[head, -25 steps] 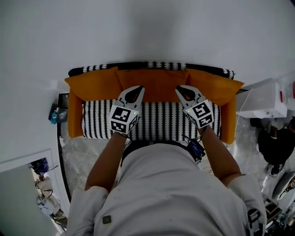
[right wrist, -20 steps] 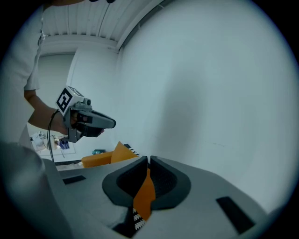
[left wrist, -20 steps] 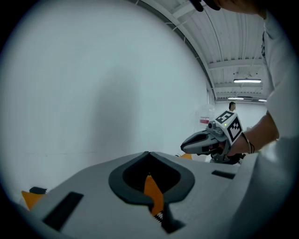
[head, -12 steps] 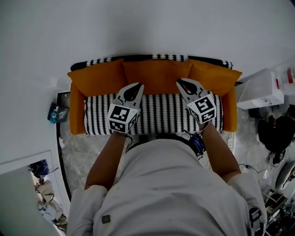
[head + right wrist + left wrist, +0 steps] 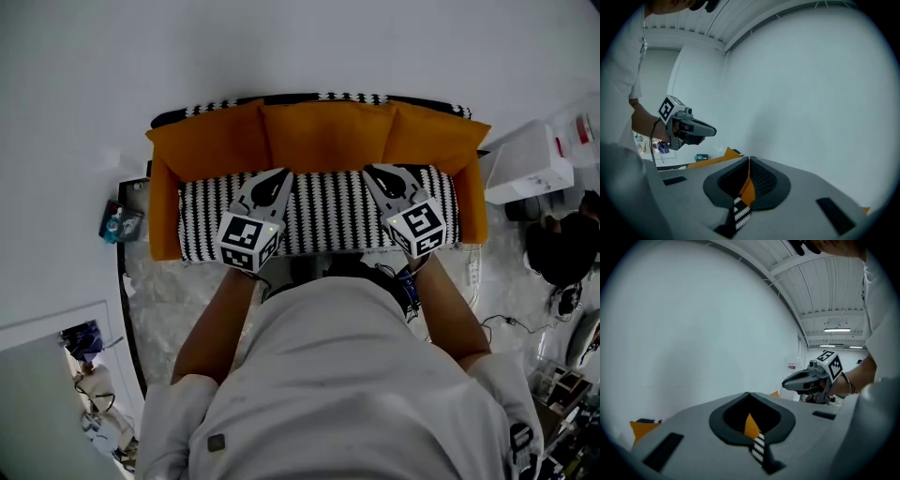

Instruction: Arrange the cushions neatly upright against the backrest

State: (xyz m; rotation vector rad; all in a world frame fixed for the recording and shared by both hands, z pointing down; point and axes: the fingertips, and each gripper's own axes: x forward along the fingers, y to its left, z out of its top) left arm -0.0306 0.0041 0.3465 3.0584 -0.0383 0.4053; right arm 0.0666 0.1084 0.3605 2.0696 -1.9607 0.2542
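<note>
Three orange cushions are seen side by side along the backrest point(image 5: 281, 97) of a sofa: the left cushion point(image 5: 211, 142), the middle cushion point(image 5: 323, 133) and the right cushion point(image 5: 431, 141). They stand upright and touch edge to edge. The long axis of the row runs side to side across the head view, and the row lies just ahead of both gripper tips. The left gripper point(image 5: 280, 175) is held above the striped seat point(image 5: 328, 211), its jaws together with nothing clamped. The right gripper point(image 5: 376, 172) is likewise closed and empty. Each outer cushion is nearer the gripper on its own side, and the middle one lies between them. The arranging is judged all but done. The sofa, with orange armrests point(image 5: 164, 220), is set against a plain white wall point(image 5: 281, 42). A white box point(image 5: 525, 171) is seen at the right.
</note>
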